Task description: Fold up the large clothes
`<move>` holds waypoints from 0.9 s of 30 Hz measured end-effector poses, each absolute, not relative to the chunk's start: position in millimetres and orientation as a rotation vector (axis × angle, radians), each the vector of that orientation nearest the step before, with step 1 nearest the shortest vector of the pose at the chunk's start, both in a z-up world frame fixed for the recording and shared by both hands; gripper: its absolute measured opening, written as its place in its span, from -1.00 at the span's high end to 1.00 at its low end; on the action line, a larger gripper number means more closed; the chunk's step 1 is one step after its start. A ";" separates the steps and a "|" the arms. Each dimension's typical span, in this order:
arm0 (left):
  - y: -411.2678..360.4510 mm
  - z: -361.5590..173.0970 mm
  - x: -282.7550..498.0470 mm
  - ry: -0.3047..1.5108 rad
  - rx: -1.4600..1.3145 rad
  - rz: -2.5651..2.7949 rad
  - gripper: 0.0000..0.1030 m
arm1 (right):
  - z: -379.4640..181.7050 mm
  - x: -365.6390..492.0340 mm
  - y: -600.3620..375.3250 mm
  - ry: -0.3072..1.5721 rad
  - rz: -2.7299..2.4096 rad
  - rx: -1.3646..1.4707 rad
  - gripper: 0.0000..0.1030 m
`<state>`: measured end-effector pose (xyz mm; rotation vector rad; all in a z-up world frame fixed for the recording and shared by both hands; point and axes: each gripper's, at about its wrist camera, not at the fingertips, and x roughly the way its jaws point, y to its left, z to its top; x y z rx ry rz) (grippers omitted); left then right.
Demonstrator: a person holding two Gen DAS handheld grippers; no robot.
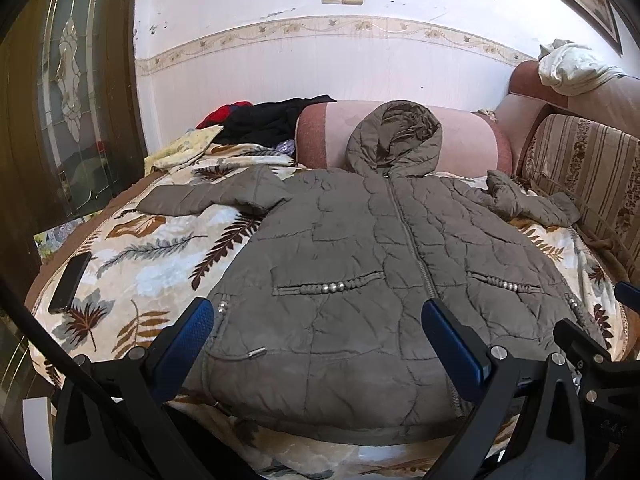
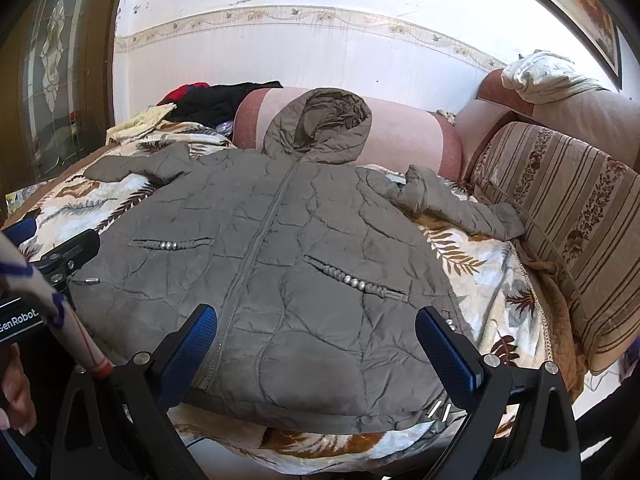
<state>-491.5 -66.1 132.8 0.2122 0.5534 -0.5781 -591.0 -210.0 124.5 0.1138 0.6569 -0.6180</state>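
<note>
Phone (image 1: pixel 70 282) lies at the far-left edge of the leaf-print blanket (image 1: pixel 160 264), well apart from the garment. Next to the right, your left gripper (image 1: pixel 318 334) hovers over the near hem with its blue pads (image 1: pixel 188 344) spread wide and nothing between them.

Note the jacket (image 1: pixel 360 272): it lies flat and front-up on the blanket, zipped closed. Its long axis runs near to far, hem toward you, hood (image 1: pixel 394 136) pointing away and propped against the pink bolster (image 1: pixel 468 140). The left sleeve (image 1: pixel 212 196) extends straight out to the left; the right sleeve (image 1: pixel 532 202) lies bunched and bent toward the striped cushion (image 1: pixel 592 184). The zipper (image 2: pixel 256 240) runs along the long axis, with a beaded pocket slit on each side.

Your right gripper (image 2: pixel 316 338) hovers over the near-right part of the hem, jaws fully apart and empty. In the right wrist view, your left hand (image 2: pixel 14 396) shows at the left edge.

A dark clothes pile (image 1: pixel 264 120) sits far left beside the bolster. A white cloth (image 1: pixel 568 66) drapes the sofa arm far right.
</note>
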 end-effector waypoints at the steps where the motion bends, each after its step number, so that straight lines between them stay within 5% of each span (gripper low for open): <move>1: -68.9 133.3 -492.7 0.548 0.218 -0.585 -1.00 | 125.8 -592.1 -211.8 0.651 -0.623 0.116 -0.97; 18: -169.0 174.4 -403.3 0.528 0.192 -0.667 -1.00 | 122.5 -592.2 -320.7 0.664 -0.644 0.402 -0.97; 27: -224.1 92.7 -336.1 0.681 0.288 -0.637 -1.00 | 113.7 -600.6 -398.5 0.695 -0.666 0.598 -0.97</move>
